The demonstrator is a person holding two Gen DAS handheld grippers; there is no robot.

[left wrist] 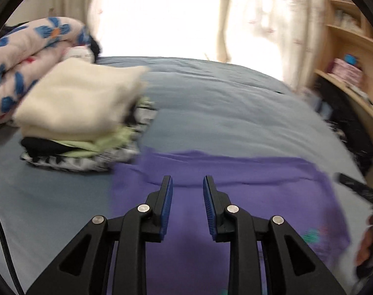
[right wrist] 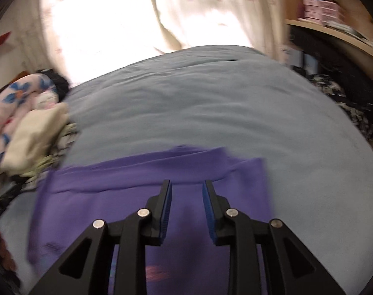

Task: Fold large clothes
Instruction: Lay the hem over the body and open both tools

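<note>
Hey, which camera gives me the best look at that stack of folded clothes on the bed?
The left wrist view. There the stack of folded clothes sits large at the left, its cream, green, black and patterned layers all distinct. The right wrist view shows the same stack small, blurred and squeezed against the left edge.

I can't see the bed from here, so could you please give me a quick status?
Left gripper and right gripper open, empty. Purple garment flat on bed. Nothing in the way.

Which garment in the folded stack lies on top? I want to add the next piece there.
The cream one: thick, pale and plain, it lies on top of the stack; light green, black and black-and-white patterned pieces lie beneath.
</note>
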